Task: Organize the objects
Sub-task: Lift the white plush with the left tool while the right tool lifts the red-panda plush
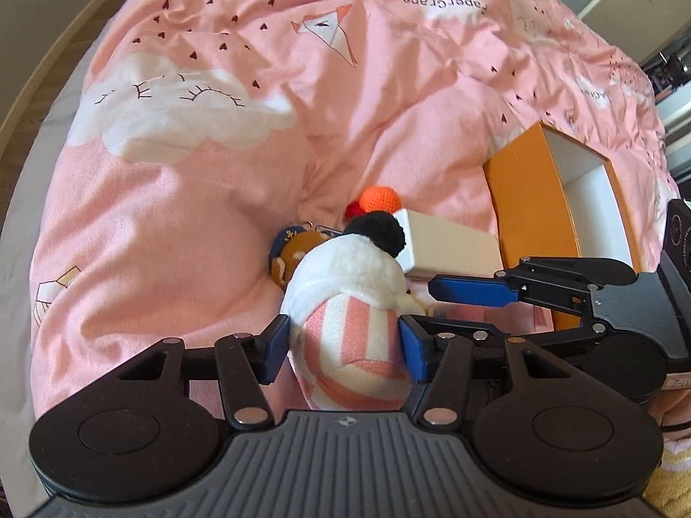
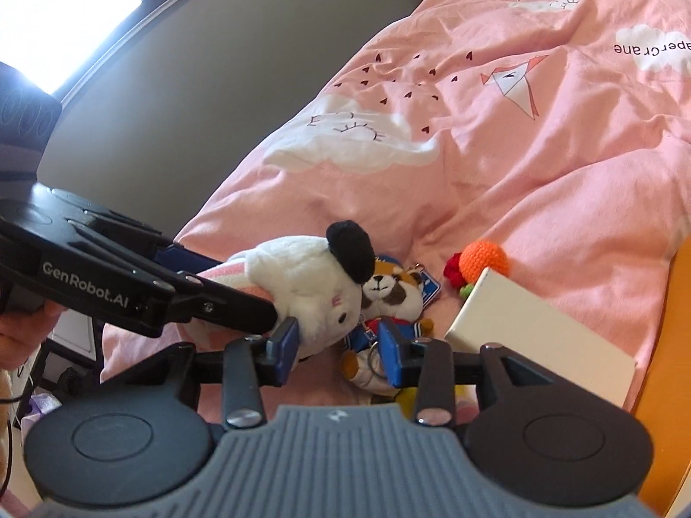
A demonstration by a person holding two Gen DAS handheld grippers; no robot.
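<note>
My left gripper (image 1: 343, 352) is shut on a white plush toy (image 1: 345, 285) with pink-striped body and a black pompom; it also shows in the right wrist view (image 2: 302, 276), held just above the pink duvet. My right gripper (image 2: 339, 345) is open, its fingers either side of a small fox keychain plush (image 2: 388, 298) lying on the bed; whether the pads touch it I cannot tell. The right gripper shows in the left wrist view (image 1: 475, 293) beside the plush. An orange crochet ball (image 2: 483, 259) with red bits lies behind. A white box (image 2: 540, 328) leans beside it.
An open orange box (image 1: 557, 198) with white inside stands on the bed at the right. The pink duvet (image 1: 216, 194) is rumpled and rises behind the toys. A grey wall and window are left in the right wrist view.
</note>
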